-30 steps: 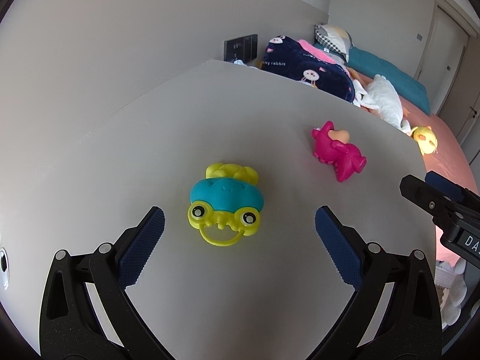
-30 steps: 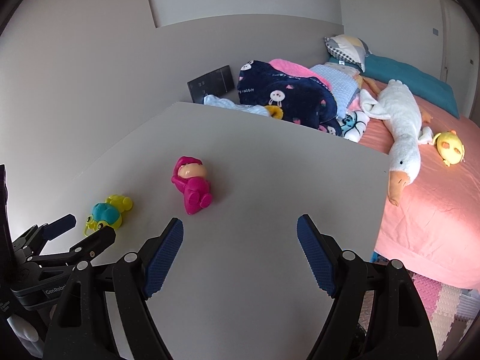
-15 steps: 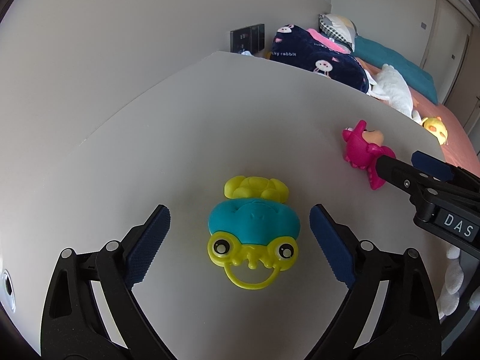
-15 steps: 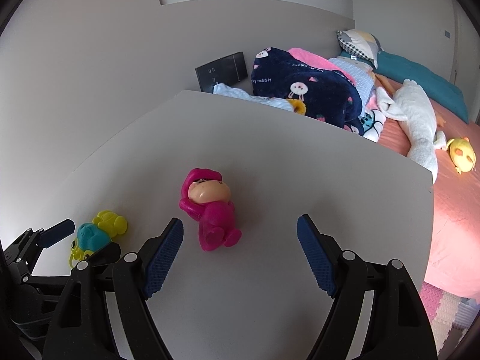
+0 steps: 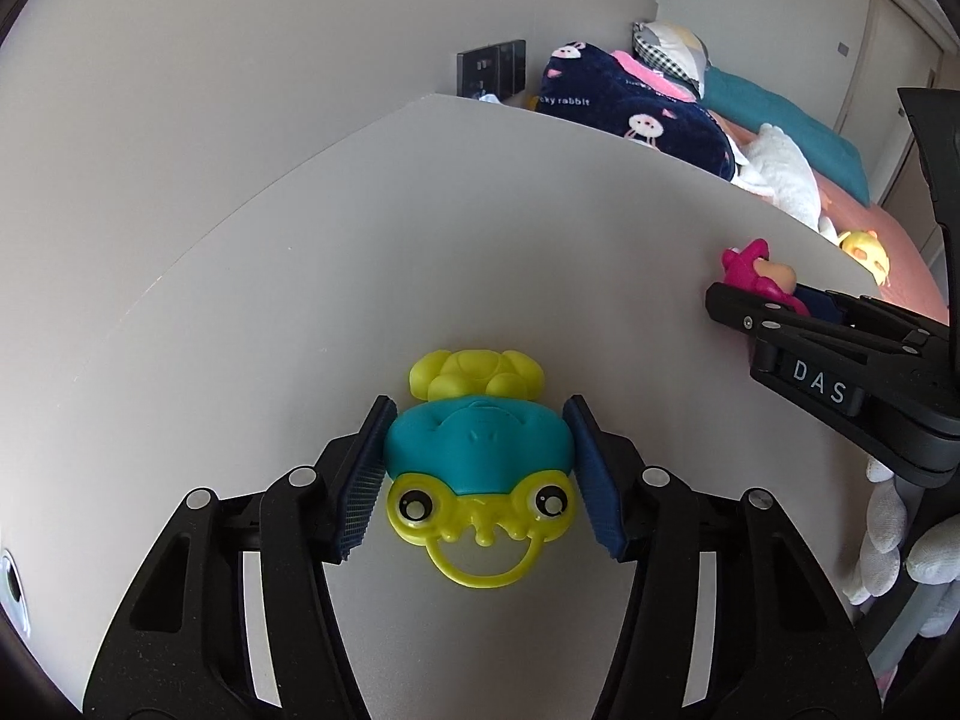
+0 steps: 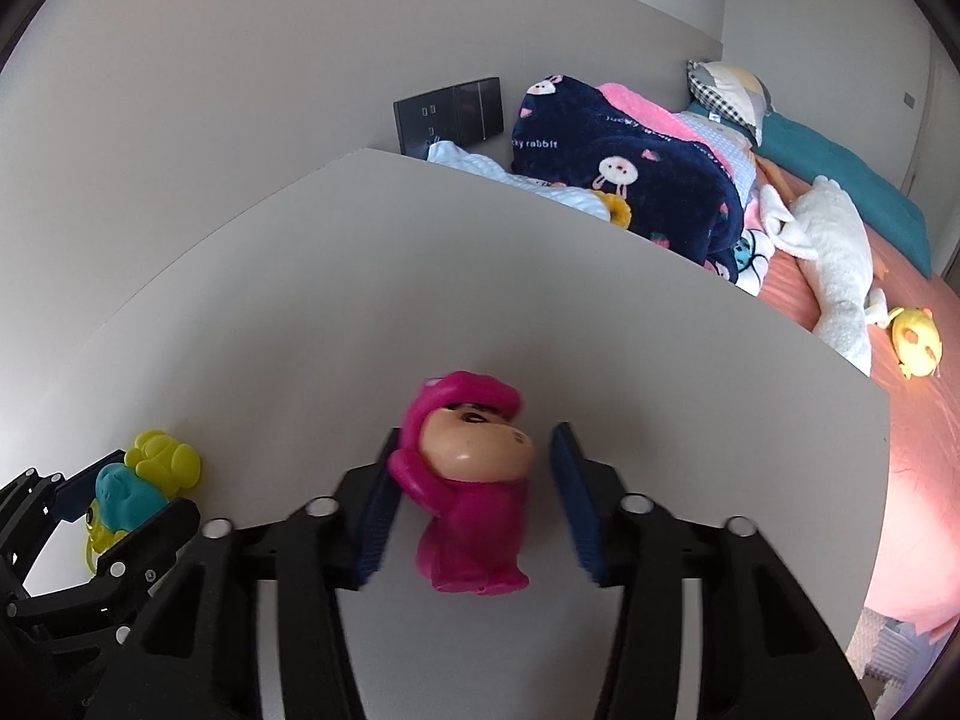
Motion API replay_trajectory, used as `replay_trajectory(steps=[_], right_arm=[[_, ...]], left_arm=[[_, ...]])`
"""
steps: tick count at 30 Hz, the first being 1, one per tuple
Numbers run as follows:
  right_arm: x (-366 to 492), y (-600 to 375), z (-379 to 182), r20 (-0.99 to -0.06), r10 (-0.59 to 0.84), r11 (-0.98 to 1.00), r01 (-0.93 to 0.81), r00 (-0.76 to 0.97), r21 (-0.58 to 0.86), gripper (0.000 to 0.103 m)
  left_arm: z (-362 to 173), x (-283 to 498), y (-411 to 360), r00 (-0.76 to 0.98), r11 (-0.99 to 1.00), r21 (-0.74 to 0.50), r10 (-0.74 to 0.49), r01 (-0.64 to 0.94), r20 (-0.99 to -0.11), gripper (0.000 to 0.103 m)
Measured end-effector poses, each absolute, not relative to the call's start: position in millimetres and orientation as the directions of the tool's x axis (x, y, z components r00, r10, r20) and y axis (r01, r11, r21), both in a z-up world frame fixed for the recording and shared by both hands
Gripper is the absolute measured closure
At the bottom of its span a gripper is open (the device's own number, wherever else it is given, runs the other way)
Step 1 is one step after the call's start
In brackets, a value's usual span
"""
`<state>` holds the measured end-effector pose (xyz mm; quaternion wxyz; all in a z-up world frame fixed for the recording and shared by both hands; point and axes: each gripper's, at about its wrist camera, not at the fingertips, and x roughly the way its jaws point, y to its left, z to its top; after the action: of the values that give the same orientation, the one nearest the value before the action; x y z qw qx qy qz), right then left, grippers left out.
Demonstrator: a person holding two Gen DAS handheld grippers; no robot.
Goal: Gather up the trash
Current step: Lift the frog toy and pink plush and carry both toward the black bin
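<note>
A teal and yellow frog toy (image 5: 477, 459) lies on the grey table (image 5: 420, 240). My left gripper (image 5: 478, 468) has both blue pads pressed against its teal sides. A pink figure toy (image 6: 465, 480) with a tan face lies on the table. My right gripper (image 6: 474, 495) straddles it: the left pad touches its arm, the right pad stands a small gap off its face. The frog toy also shows in the right wrist view (image 6: 135, 486), and the pink toy (image 5: 759, 270) in the left wrist view, behind the right gripper's fingers (image 5: 780, 324).
The table's right edge (image 6: 840, 360) drops to a bed with a pink sheet (image 6: 912, 480). On the bed lie a navy rabbit blanket (image 6: 618, 180), a white plush goose (image 6: 834, 264) and a yellow plush (image 6: 915, 339). A dark wall socket panel (image 6: 447, 114) sits behind the table.
Both grippers moved forward over their toys and narrowed. The left pads came in onto the frog toy. The right jaws closed most of the way around the pink toy.
</note>
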<state>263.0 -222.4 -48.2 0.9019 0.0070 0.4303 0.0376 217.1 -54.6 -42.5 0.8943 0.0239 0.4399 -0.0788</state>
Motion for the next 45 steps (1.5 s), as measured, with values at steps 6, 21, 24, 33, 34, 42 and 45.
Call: replay_trajectory(steps=[6, 21, 24, 33, 34, 42, 45], right_arm=[[254.1, -228.6, -47.2, -0.779, 0.091, 0.996, -0.057, 0.62, 0.071, 0.062], [207.9, -254.0, -16.2, -0.756, 0.128, 0.991, -0.056, 0.642, 0.12, 0.062], [193.3, -261.4, -7.9, -0.748, 0.128, 0.991, -0.052, 0.651, 0.124, 0.062], [144.7, -281.4, 18.7, -0.717, 0.114, 0.991, -0.031, 0.687, 0.128, 0.062], [139.4, -283.6, 21.4, -0.714, 0.113, 0.991, -0.027, 0.691, 0.13, 0.062], [95.7, -304.6, 38.0, -0.695, 0.087, 0.992, 0.005, 0.714, 0.13, 0.062], [80.9, -312.3, 42.4, -0.688, 0.077, 0.992, 0.017, 0.721, 0.129, 0.062]], left_arm=[[-42.4, 218.0, -54.0, 0.6, 0.987, -0.025, -0.117, 0.159, -0.791, 0.047], [-40.3, 195.6, -73.0, 0.596, 0.985, -0.01, -0.112, 0.171, -0.795, 0.047], [-33.4, 183.3, -80.4, 0.605, 0.983, -0.014, -0.124, 0.183, -0.787, 0.047], [-8.8, 148.5, -104.4, 0.627, 0.974, -0.017, -0.16, 0.228, -0.763, 0.047], [-6.0, 144.6, -107.7, 0.628, 0.972, -0.017, -0.165, 0.235, -0.76, 0.047], [10.8, 109.9, -133.9, 0.636, 0.957, -0.017, -0.207, 0.291, -0.743, 0.047], [14.9, 98.1, -143.2, 0.637, 0.95, -0.016, -0.221, 0.311, -0.739, 0.047]])
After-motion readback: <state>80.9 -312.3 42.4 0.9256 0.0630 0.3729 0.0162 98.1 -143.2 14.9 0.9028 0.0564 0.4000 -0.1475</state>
